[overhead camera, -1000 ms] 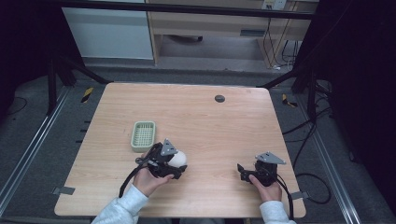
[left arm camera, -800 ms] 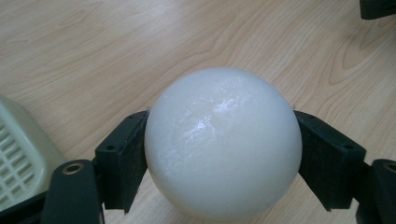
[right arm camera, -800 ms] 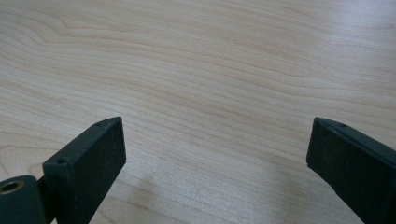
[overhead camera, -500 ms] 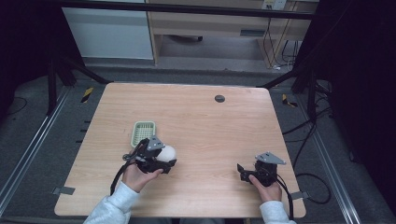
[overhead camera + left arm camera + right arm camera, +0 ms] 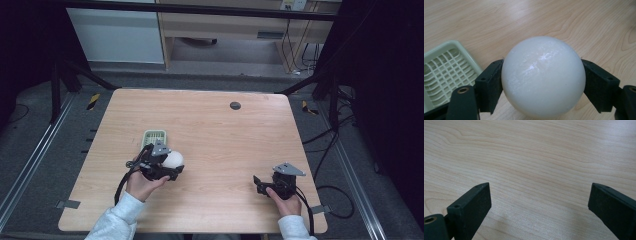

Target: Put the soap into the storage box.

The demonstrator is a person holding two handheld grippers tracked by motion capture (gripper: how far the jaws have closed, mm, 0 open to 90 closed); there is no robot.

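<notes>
A white ball (image 5: 543,76) was gripped by the left gripper (image 5: 170,167) beside a green slotted tray (image 5: 153,136); the right gripper's (image 5: 539,205) jaws were held wide apart over the wooden table (image 5: 220,135).

High view: fixed overhead, facing forward and down, whole table (image 5: 210,120) seen from afar. Left gripper view, right gripper view: close, low, angled along their jaws. Shared: the wooden tabletop.

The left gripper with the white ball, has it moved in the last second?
Yes. The left gripper, shut on the white ball, has moved up the table and leftward, closer to the green basket, which has stayed put.
</notes>
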